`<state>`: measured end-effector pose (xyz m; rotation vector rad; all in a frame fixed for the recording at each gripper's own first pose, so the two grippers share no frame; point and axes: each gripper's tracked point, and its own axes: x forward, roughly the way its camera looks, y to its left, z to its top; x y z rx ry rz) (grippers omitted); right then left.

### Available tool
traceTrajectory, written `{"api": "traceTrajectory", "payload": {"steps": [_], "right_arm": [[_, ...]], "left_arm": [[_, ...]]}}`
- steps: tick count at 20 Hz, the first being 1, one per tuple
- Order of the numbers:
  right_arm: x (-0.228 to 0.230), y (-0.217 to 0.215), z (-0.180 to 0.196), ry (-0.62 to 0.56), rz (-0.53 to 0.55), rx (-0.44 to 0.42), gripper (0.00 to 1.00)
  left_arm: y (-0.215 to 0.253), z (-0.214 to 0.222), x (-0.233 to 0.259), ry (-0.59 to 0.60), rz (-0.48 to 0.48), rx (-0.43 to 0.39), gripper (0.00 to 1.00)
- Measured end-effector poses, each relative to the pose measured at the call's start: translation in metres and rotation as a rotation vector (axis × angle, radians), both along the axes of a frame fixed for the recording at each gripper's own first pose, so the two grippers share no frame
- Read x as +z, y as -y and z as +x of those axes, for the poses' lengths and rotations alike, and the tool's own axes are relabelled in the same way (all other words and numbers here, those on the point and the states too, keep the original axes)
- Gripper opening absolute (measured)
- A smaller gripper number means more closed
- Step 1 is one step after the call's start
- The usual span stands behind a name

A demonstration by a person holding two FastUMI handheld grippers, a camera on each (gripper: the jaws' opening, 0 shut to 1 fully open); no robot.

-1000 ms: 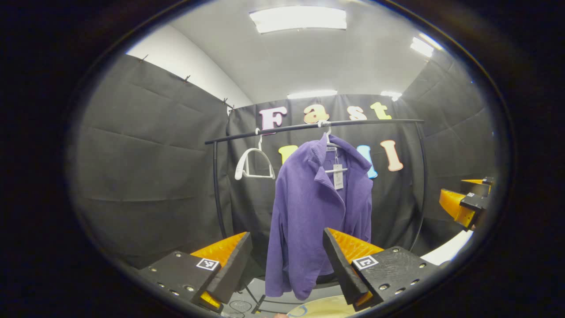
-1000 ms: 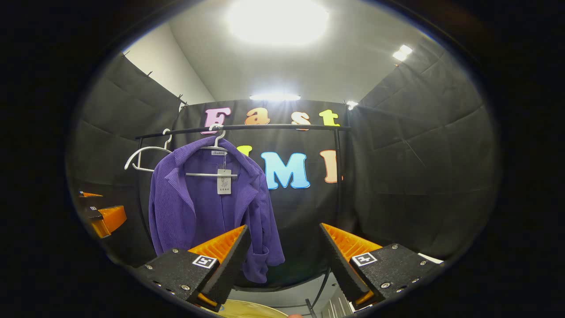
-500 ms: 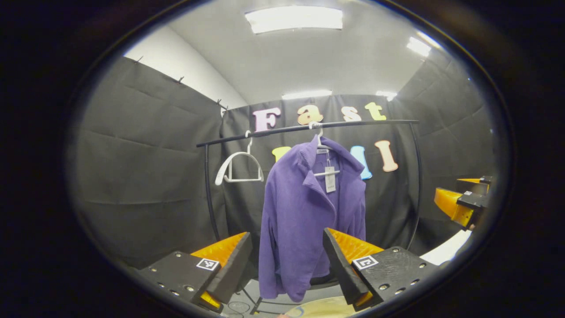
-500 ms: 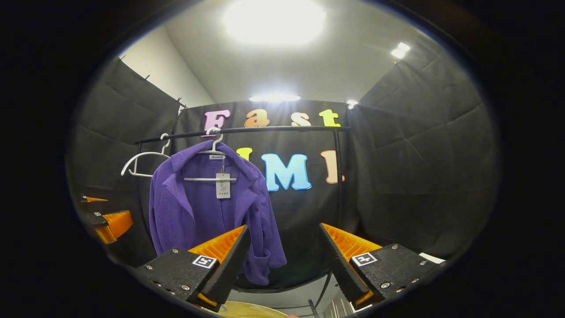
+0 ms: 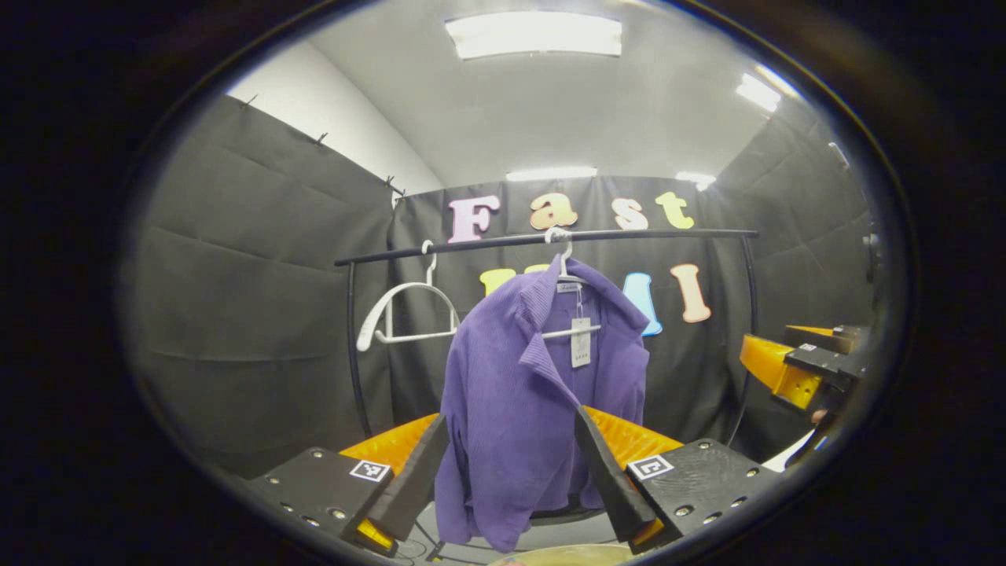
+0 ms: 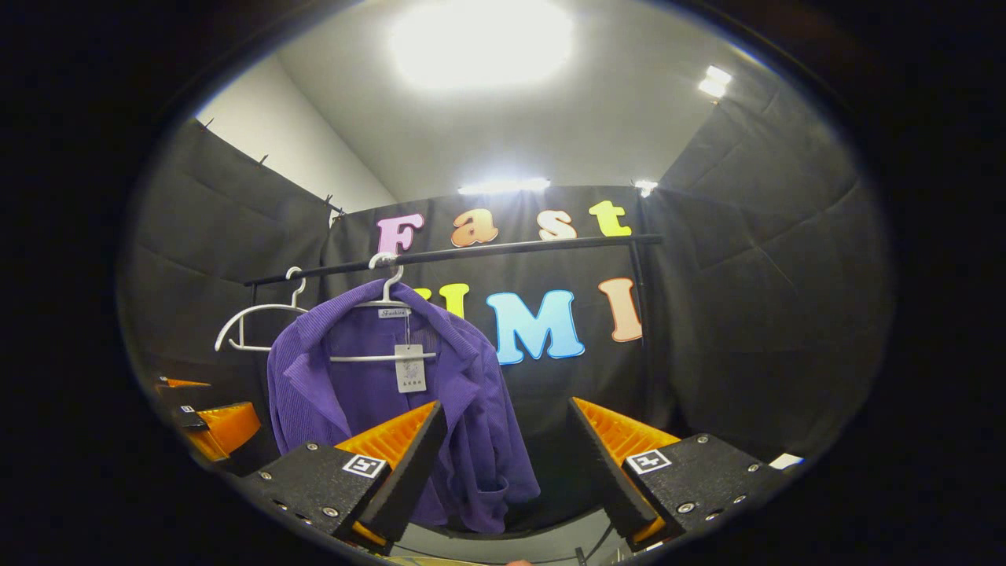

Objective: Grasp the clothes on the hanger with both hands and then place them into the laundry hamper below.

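Count: one purple jacket [image 5: 519, 393], two white hangers, one black rail [image 5: 550, 237], two grippers.

The jacket is hanging from the rail on the right-hand hanger [image 5: 562, 267]; the second hanger [image 5: 405, 314] is hanging bare just to its left. The jacket is ribbed, collar folded open, front unfastened, with a paper tag [image 5: 580, 342] dangling at the neck and a label inside the collar.

In the left gripper view, the left gripper [image 5: 509, 472] is pointing at the jacket's lower half, jaws spread wide, holding nothing; the cloth is showing between the fingers but farther off. The right gripper's body is showing at that view's right edge.

In the right gripper view, the right gripper [image 6: 503, 464] is sitting wide open and empty, the jacket [image 6: 393, 409] lying left of its centre, behind its left finger [image 6: 401, 464]. The other gripper [image 6: 212, 420] is showing low at the left edge.
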<state>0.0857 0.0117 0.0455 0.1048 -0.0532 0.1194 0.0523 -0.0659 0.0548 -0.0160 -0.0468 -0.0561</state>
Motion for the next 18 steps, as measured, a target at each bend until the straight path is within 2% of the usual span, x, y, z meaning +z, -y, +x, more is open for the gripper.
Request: {"api": "traceTrajectory", "payload": {"steps": [3,4,5,8,9,18], "right_arm": [[-0.002,-0.011,0.027,-0.014,0.013,0.046,0.95],[-0.003,-0.017,0.036,-0.020,0.020,0.070,0.92],[-0.003,-0.020,0.044,-0.024,0.026,0.089,0.95],[-0.001,-0.025,0.069,-0.021,0.043,0.118,0.95],[0.000,-0.028,0.077,-0.021,0.051,0.128,0.95],[-0.022,-0.057,0.155,-0.092,0.104,0.224,0.95]], "left_arm": [[0.007,0.020,0.007,0.009,-0.010,0.010,0.99],[0.009,0.028,0.010,0.015,-0.006,0.016,0.93],[0.011,0.034,0.012,0.018,0.000,0.022,0.99],[0.017,0.053,0.019,0.025,-0.003,0.039,0.99],[0.020,0.059,0.018,0.023,-0.011,0.041,0.93],[0.040,0.113,0.008,-0.002,-0.013,0.091,0.93]]}}
